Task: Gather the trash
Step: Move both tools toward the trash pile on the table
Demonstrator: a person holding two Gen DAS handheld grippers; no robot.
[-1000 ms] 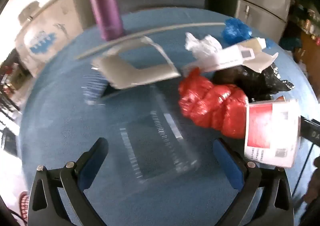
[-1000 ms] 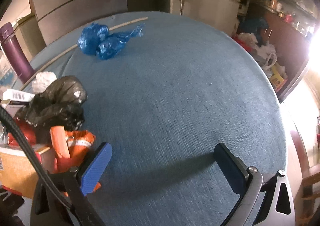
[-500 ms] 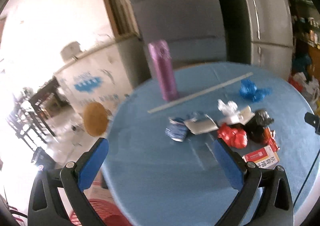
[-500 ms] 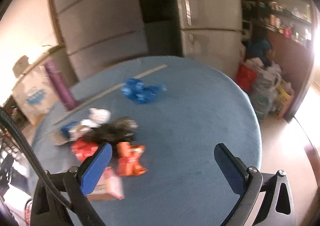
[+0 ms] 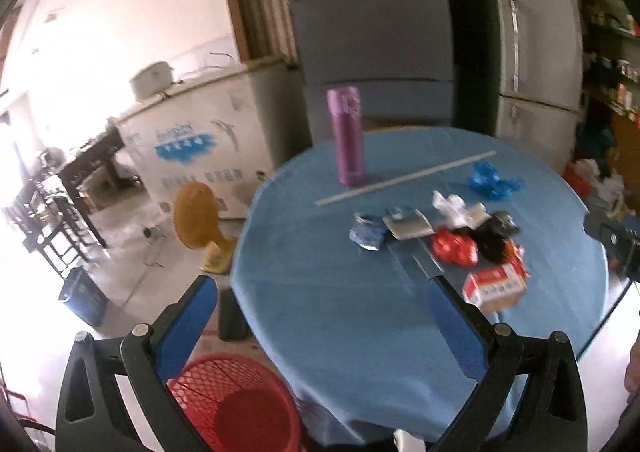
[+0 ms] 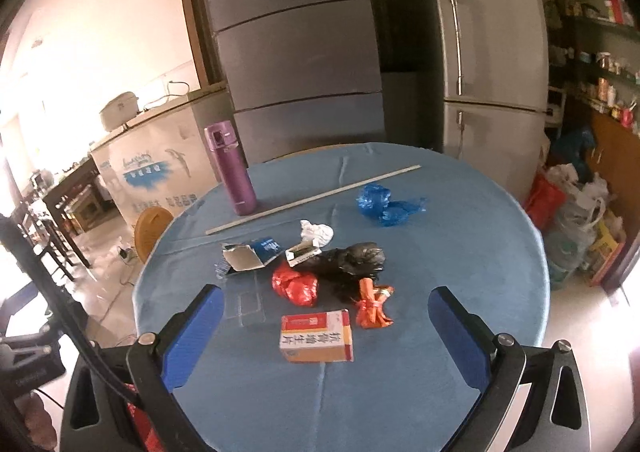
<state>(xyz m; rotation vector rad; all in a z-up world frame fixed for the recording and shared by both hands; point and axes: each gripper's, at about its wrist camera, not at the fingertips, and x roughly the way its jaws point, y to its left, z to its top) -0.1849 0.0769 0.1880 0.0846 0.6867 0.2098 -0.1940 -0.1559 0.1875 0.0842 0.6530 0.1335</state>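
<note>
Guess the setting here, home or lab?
Most likely a home kitchen or dining area: a tall fridge behind a round blue-clothed table, a chest freezer to one side, and cluttered pantry shelves.

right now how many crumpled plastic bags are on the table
3. The blue bag lies apart near the long stick, the black bag sits mid-pile, and the red bag touches its left side. Others may hide under the pile.

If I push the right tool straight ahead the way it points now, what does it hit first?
Probably the red and white box, which lies nearest, centred ahead of the open right tool. Depth is uncertain; aimed higher, it would meet the red bag first.
</note>
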